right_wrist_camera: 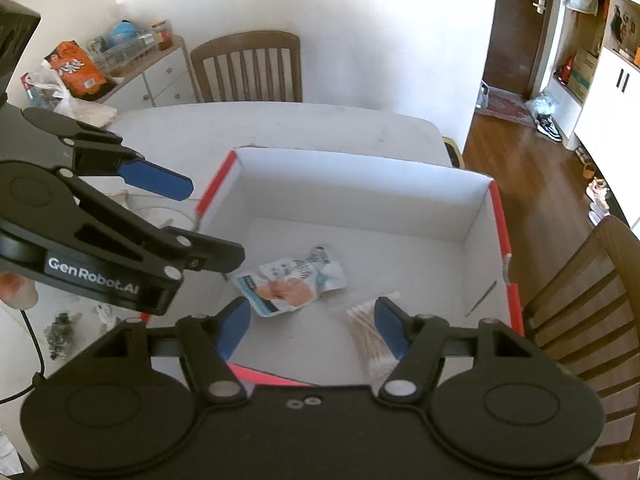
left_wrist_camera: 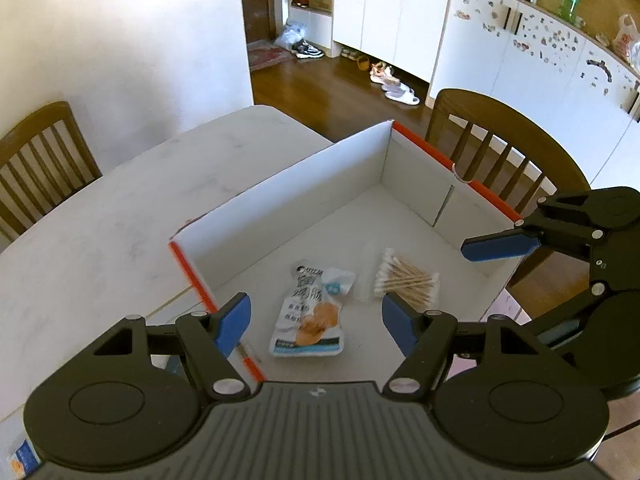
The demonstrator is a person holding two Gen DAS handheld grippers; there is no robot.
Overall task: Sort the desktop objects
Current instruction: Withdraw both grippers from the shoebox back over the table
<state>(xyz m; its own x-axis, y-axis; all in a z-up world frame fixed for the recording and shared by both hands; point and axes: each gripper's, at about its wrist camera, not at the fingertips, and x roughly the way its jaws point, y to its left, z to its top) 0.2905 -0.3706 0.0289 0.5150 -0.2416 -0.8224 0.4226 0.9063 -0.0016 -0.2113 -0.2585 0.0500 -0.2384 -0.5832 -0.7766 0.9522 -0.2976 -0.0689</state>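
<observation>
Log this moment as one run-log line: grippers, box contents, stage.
left gripper: open, empty | right gripper: open, empty | box: snack packet, cotton swabs inside | stage: both above box

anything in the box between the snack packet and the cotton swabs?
Nothing solid: between the snack packet and the cotton swabs only bare box floor and the swabs' clear wrapper show, clearest in the left wrist view.
</observation>
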